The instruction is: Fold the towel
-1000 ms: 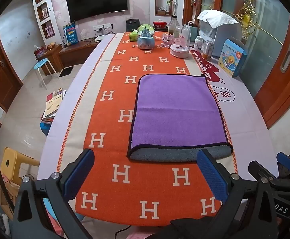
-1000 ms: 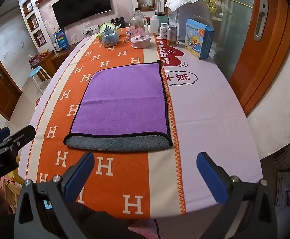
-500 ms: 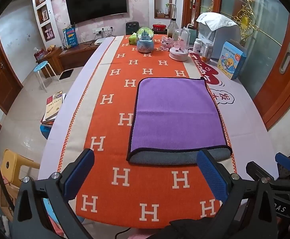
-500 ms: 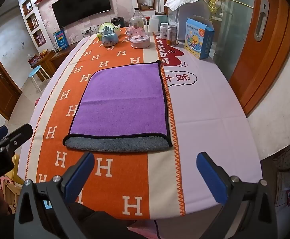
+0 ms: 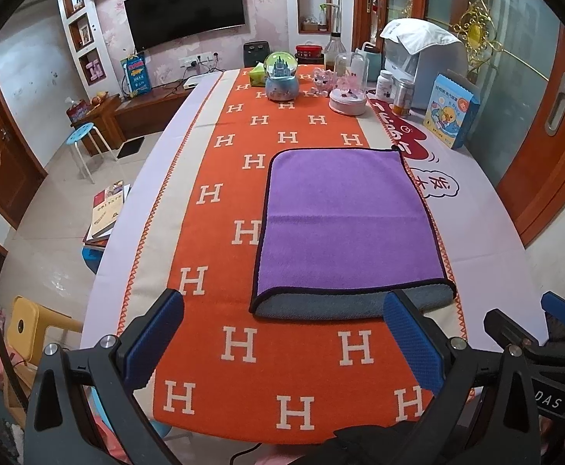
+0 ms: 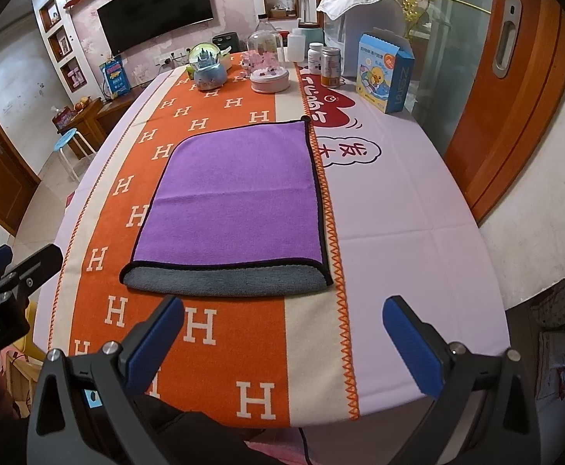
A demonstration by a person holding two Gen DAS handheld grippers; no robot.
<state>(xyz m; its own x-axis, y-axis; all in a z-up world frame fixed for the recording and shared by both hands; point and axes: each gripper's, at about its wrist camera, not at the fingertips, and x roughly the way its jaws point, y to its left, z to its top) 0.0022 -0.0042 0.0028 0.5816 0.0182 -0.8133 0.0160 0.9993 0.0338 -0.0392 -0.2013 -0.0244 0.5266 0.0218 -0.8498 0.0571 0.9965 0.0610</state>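
A purple towel (image 5: 344,221) with a black hem lies folded flat on the orange H-patterned runner (image 5: 220,193); its grey underside shows along the near fold. It also shows in the right wrist view (image 6: 236,201). My left gripper (image 5: 282,337) is open and empty, held above the table's near edge just short of the towel's near fold. My right gripper (image 6: 282,341) is open and empty, also near the front edge, short of the towel. The right gripper shows at the right of the left wrist view (image 5: 534,333).
At the far end of the table stand a snow globe (image 5: 281,77), a pink domed box (image 5: 347,93), jars (image 5: 402,97), a blue carton (image 5: 451,110) and a white appliance (image 5: 422,58). A blue stool (image 5: 83,137) and books (image 5: 108,209) are on the floor at left.
Both grippers have drawn back and risen slightly; the towel looks a little farther away. The towel itself has not moved.
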